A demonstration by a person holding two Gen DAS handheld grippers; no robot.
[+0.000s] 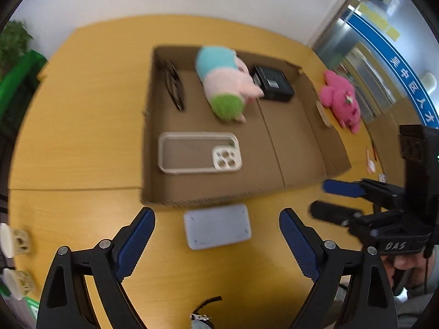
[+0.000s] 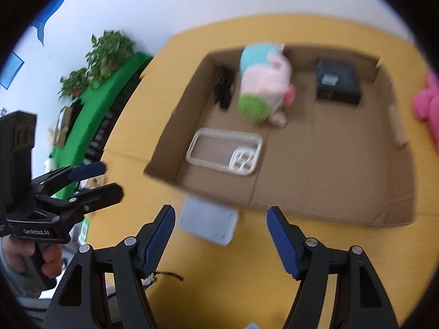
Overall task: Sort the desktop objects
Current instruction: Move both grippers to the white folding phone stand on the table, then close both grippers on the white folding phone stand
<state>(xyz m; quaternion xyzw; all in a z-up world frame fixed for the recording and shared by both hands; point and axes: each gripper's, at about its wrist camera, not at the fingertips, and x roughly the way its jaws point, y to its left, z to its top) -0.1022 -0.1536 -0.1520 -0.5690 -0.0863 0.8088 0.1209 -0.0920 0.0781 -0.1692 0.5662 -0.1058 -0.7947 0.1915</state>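
A shallow cardboard box [image 1: 301, 142] [image 2: 343, 164] lies on the yellow table. It holds a pastel plush toy [image 1: 223, 82] [image 2: 263, 82], a black box [image 1: 273, 82] [image 2: 336, 82], black glasses [image 1: 174, 87] [image 2: 223, 89] and a clear phone case [image 1: 199, 152] [image 2: 225, 150]. A grey flat device [image 1: 216, 230] [image 2: 208, 223] lies on the table in front of the box. My left gripper [image 1: 216, 235] is open, just above and in front of it. My right gripper [image 2: 221, 235] is open and empty, to its right. A pink plush [image 1: 341, 98] [image 2: 428, 107] lies right of the box.
Two small paper cups [image 1: 13, 257] stand at the table's left edge. A dark strap with a clip [image 1: 203, 312] [image 2: 162, 277] lies near the front edge. Small items [image 1: 370, 161] lie right of the box. Green crates and plants [image 2: 107, 54] stand to the left.
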